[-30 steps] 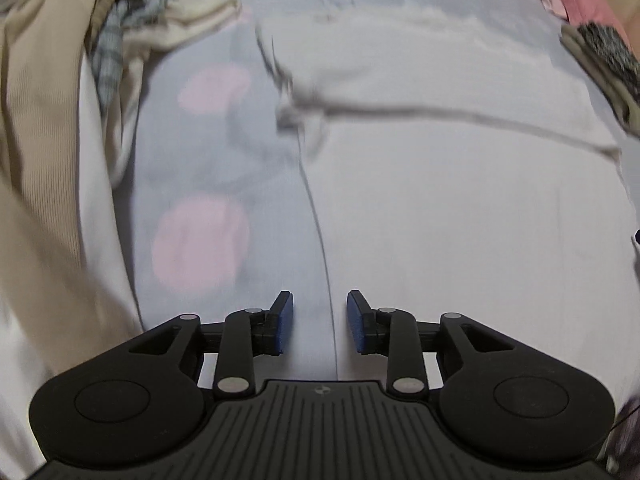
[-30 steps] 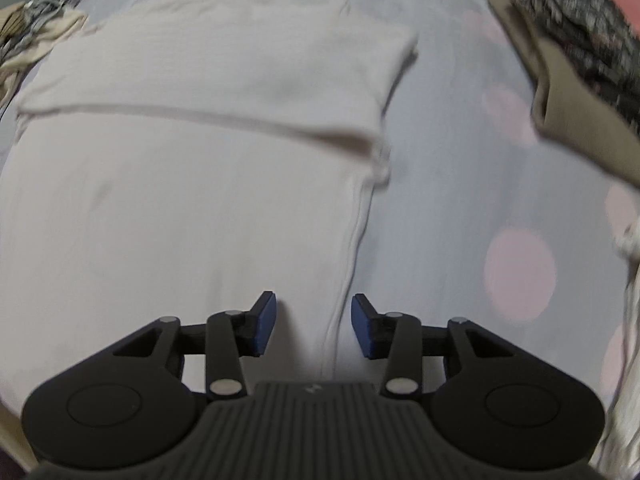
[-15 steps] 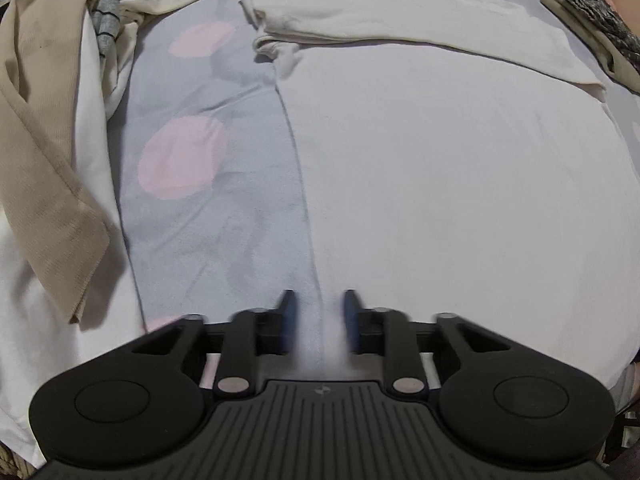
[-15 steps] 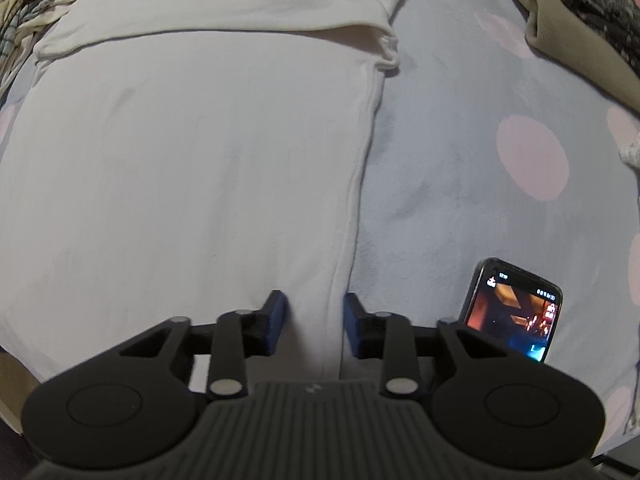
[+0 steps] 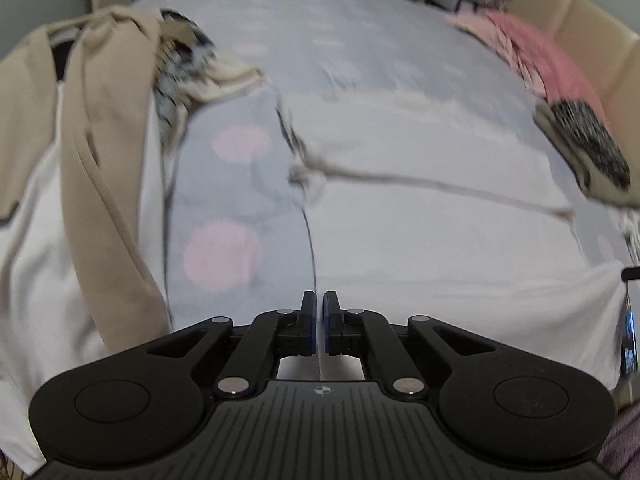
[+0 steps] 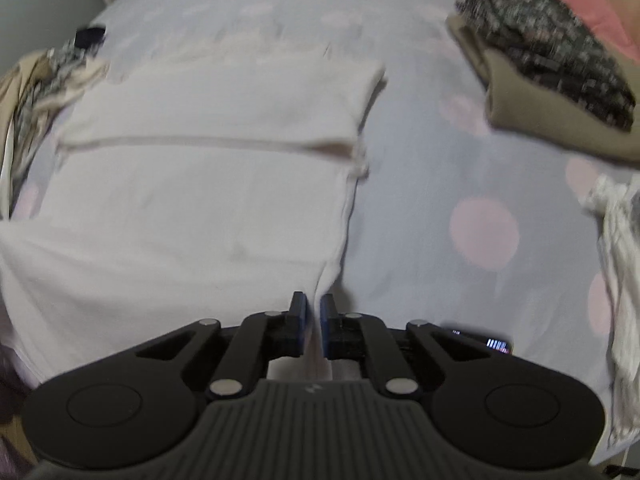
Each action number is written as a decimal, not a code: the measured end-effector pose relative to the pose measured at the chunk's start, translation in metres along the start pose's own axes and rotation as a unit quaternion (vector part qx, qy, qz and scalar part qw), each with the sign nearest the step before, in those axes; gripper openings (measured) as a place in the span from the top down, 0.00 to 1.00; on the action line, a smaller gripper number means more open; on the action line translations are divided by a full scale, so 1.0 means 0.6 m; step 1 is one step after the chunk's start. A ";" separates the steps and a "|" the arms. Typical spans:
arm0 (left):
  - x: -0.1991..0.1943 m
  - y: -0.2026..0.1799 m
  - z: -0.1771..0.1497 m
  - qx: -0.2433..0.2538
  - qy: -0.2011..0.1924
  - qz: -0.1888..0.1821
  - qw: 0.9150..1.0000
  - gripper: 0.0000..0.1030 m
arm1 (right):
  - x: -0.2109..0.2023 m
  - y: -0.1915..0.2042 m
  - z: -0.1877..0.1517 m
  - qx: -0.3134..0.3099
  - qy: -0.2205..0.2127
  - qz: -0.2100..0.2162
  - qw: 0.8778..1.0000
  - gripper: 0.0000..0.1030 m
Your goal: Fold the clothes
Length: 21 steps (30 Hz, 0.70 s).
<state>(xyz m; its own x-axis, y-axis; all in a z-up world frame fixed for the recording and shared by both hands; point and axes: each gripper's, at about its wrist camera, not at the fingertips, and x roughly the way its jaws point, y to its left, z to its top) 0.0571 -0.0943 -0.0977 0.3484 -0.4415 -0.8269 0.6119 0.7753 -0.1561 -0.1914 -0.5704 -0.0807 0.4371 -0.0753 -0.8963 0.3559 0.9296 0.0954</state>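
Note:
A white shirt [image 5: 420, 216] lies flat on the bed, its upper part folded down across itself; it also shows in the right wrist view [image 6: 192, 192]. My left gripper [image 5: 319, 302] is shut on the shirt's near left hem corner. My right gripper [image 6: 313, 304] is shut on the near right hem corner, and the cloth rises into its jaws. The near hem is lifted a little off the bed between the two grippers.
The bed sheet [image 5: 224, 200] is grey-blue with pink dots. A heap of beige and white clothes [image 5: 92, 152] lies at the left. Folded clothes, tan with a dark patterned piece [image 6: 552, 76], lie at the right. A phone [image 6: 486, 342] lies by the right gripper. Pink bedding [image 5: 536, 52] is far right.
Both grippers have closed on the shirt's near hem corners. They were open half a second ago. The hem has come up off the bed and the views tilt upward.

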 end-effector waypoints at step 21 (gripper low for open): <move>0.024 -0.051 0.002 0.114 -0.069 0.067 0.989 0.90 | 0.031 -0.001 0.058 -0.055 -0.130 -0.065 0.988 0.53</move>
<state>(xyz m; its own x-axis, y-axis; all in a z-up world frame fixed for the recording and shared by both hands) 0.0443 -0.1246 -0.1041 0.5204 -0.4114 -0.7483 0.6926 0.7159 0.0880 -0.1548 -0.5851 -0.0824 0.5963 -0.2725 -0.7551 0.3365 0.9389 -0.0732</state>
